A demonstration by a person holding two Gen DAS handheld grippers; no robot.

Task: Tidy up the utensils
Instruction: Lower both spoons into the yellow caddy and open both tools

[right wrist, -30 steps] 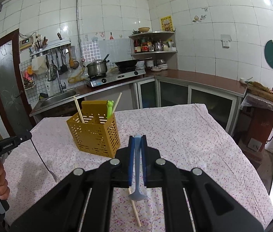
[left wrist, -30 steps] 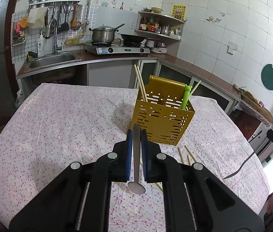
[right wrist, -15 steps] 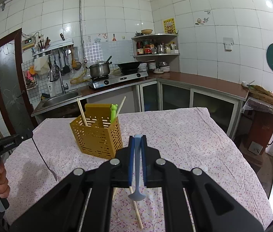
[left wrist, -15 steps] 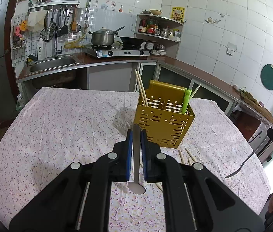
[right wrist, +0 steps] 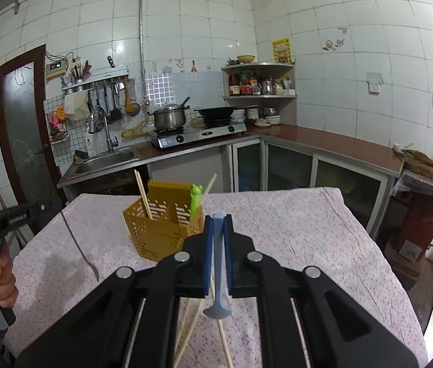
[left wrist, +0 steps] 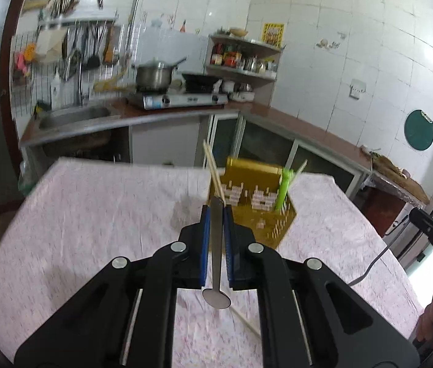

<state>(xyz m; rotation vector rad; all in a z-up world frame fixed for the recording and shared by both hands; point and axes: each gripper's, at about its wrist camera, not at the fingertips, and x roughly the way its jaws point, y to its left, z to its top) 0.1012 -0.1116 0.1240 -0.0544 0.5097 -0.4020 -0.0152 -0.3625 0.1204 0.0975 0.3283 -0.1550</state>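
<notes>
Floral tablecloth (right wrist: pixel 293 224) — yellow caddy (right wrist: pixel 161 230), chopsticks (right wrist: pixel 142 194)

Blue spoon (right wrist: pixel 217 263) between right gripper (right wrist: pixel 217 225) pads

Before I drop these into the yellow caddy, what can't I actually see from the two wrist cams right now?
- Metal utensil in the left claw: left view hides its far end behind the pads.
- Blue utensil in the right claw: its head is hidden likewise.
- Yellow caddy: motion-blurred in the left view; the dividers are unclear.
- Loose chopsticks: the claw body covers their ends.
</notes>
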